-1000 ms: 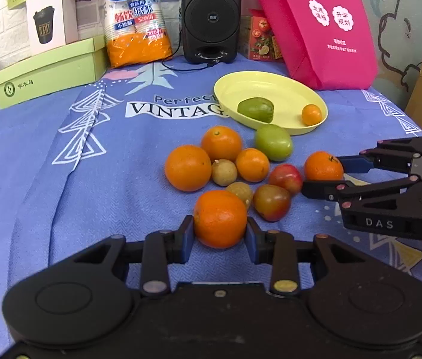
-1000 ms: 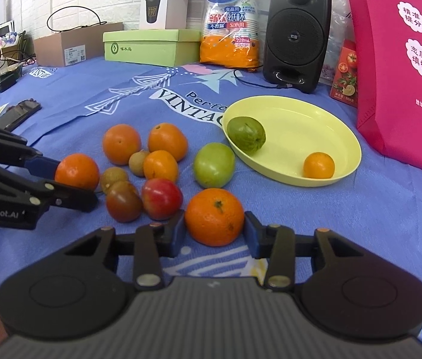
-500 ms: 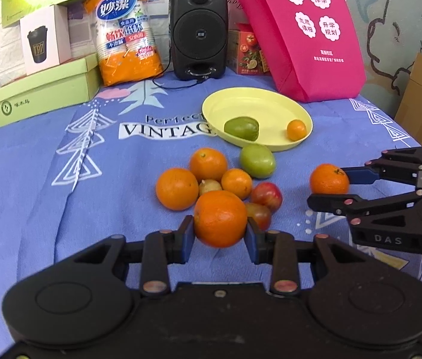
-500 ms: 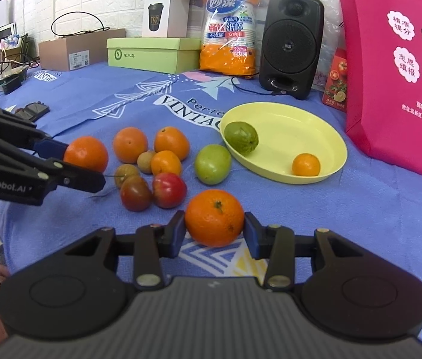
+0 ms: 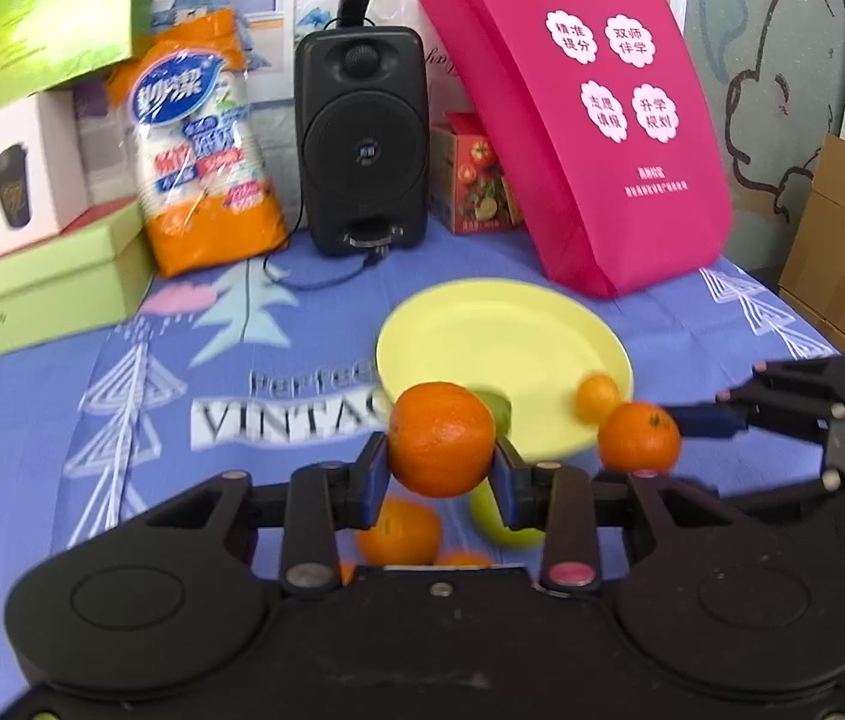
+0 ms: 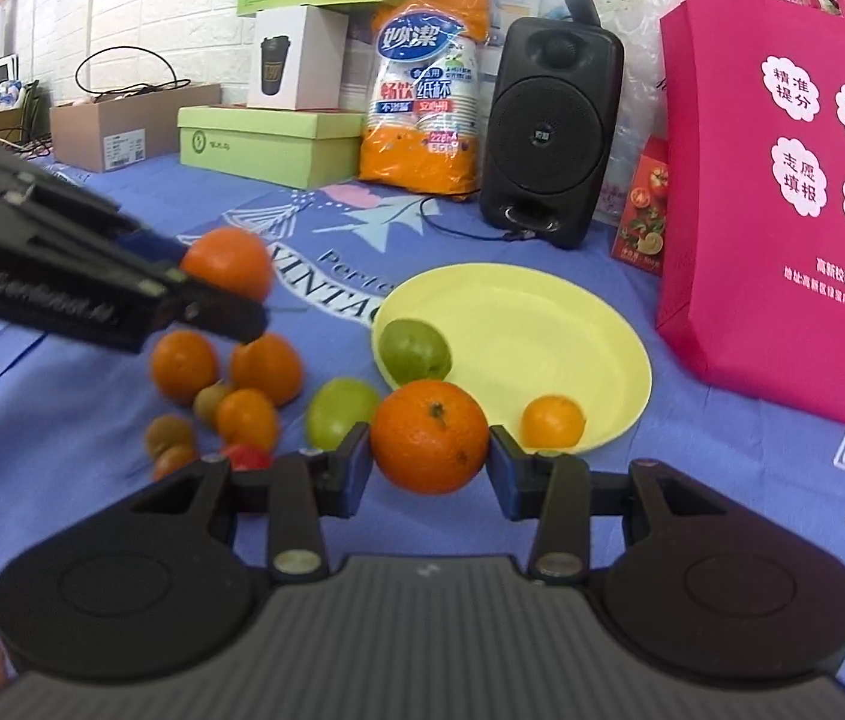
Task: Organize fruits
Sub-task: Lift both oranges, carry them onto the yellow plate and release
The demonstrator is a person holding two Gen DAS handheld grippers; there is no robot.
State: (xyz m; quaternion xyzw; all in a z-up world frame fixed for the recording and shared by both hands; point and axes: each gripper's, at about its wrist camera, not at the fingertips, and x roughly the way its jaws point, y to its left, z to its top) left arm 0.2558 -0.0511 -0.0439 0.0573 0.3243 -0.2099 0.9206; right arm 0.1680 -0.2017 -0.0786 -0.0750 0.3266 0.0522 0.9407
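Observation:
My left gripper (image 5: 441,474) is shut on a large orange (image 5: 441,439), held in the air above the fruit pile. My right gripper (image 6: 429,468) is shut on another orange (image 6: 429,435), also lifted, just in front of the yellow plate (image 6: 566,324). The plate holds a green fruit (image 6: 415,349) and a small orange (image 6: 553,421). In the left wrist view the right gripper (image 5: 680,420) with its orange (image 5: 638,437) hangs at the right, near the plate (image 5: 500,342). The right wrist view shows the left gripper (image 6: 206,282) with its orange (image 6: 227,261) at the left. Several fruits remain on the blue cloth (image 6: 242,414).
A black speaker (image 6: 551,132), a pink bag (image 6: 782,192), an orange pack of paper cups (image 6: 422,102), a green box (image 6: 266,141) and a cardboard box (image 6: 122,126) line the far side of the table. A green fruit (image 6: 341,411) lies beside the plate.
Both grippers have risen with their oranges and moved toward the yellow plate; the left one travelled farther. The fruit pile now lies below and behind the left fingers.

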